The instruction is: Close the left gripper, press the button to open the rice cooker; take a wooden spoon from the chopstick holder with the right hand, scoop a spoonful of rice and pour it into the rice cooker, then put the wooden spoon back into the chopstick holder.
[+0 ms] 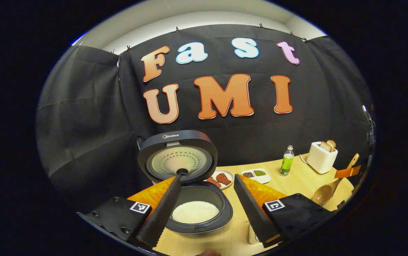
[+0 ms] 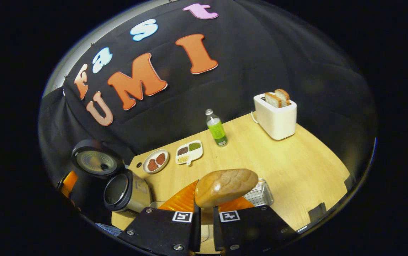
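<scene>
The rice cooker (image 1: 204,217) stands open with its lid (image 1: 177,156) upright, and white rice (image 1: 195,211) lies in the pot. My left gripper (image 1: 208,176) is open, its fingers spread wide either side of the pot, touching nothing. At the right, my right gripper (image 1: 348,172) holds the wooden spoon (image 1: 324,192) by the handle, bowl down over the table. In the right gripper view, my right gripper (image 2: 209,208) is shut on the wooden spoon (image 2: 225,186), whose bowl sticks out just ahead of the fingers. The mesh chopstick holder (image 2: 259,193) sits right behind the spoon. The rice cooker (image 2: 125,192) is at the far left.
On the wooden table (image 2: 289,167) stand a white toaster (image 2: 276,115) with bread, a green bottle (image 2: 217,129), a divided dish (image 2: 189,151) and a small plate (image 2: 155,160) of red food. A small white container (image 1: 252,234) sits beside the cooker.
</scene>
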